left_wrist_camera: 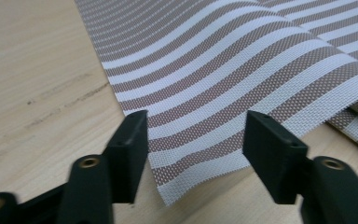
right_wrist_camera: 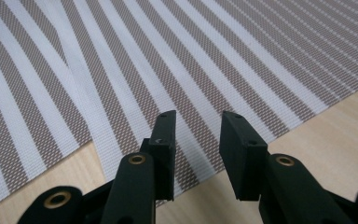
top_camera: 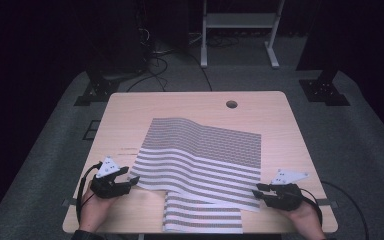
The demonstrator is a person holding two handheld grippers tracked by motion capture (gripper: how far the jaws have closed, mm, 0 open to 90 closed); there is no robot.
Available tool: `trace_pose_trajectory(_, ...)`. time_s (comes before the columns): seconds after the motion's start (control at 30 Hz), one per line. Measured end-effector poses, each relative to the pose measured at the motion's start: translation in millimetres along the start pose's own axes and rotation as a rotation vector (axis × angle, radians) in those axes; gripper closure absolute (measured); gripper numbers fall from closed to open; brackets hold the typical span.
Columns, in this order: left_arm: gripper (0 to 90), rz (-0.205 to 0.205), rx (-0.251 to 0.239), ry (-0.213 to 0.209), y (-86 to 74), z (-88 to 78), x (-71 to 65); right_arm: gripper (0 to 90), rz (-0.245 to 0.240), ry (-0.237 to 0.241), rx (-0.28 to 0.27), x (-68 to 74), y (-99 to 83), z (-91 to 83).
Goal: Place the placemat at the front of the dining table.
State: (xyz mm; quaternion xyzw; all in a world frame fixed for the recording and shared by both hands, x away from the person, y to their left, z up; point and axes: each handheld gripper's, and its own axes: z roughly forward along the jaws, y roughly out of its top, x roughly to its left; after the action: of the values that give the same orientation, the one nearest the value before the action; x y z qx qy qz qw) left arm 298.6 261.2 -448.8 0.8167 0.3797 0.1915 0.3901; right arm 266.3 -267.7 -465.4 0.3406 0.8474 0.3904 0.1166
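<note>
A brown-and-white striped woven mat lies across the wooden table, with a ripple running through it. A second striped mat sticks out from under its front edge. My left gripper is at the top mat's near left corner. In the left gripper view this corner curls up off the wood between the jaws of the left gripper, which stand apart without pressing on it. My right gripper is at the near right corner; the jaws of the right gripper hover there with a gap.
A round cable hole is in the table's far side. Beyond the table a white frame stand, loose cables and black stand feet are on the grey floor. Bare wood runs along the left and right sides of the mats.
</note>
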Motion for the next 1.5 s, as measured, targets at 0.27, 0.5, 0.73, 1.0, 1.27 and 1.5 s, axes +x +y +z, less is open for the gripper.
trace_pose_trajectory(0.27, 58.6, -0.014, 0.078, -0.029, 2.6, 17.4, 6.2, 65.6, -0.011, 0.007, 0.050, 11.1, -7.6, 3.1)
trace_pose_trajectory(0.5, 60.1, 0.022, 0.155, -0.041, -1.3, 27.3, -0.1, 65.6, -0.019, 0.004, 0.069, 11.8, -7.6, 6.2)
trace_pose_trajectory(0.73, 60.3, 0.020, 0.166, -0.029, 0.1, 27.7, -5.6, 66.8, -0.039, -0.037, 0.073, 7.5, -6.6, 6.7)
trace_pose_trajectory(1.0, 60.8, 0.016, 0.167, -0.037, 1.3, 29.1, -9.8, 63.6, -0.019, -0.061, 0.067, -13.7, 0.5, 13.1)
trace_pose_trajectory(1.27, 62.3, 0.006, 0.167, -0.048, 3.2, 31.1, -8.9, 64.9, -0.008, -0.077, 0.064, -29.9, 7.4, 19.1)
trace_pose_trajectory(1.5, 65.3, 0.019, 0.179, -0.034, 8.1, 35.9, -7.5, 60.4, 0.018, -0.090, 0.063, -47.6, 15.8, 27.1)
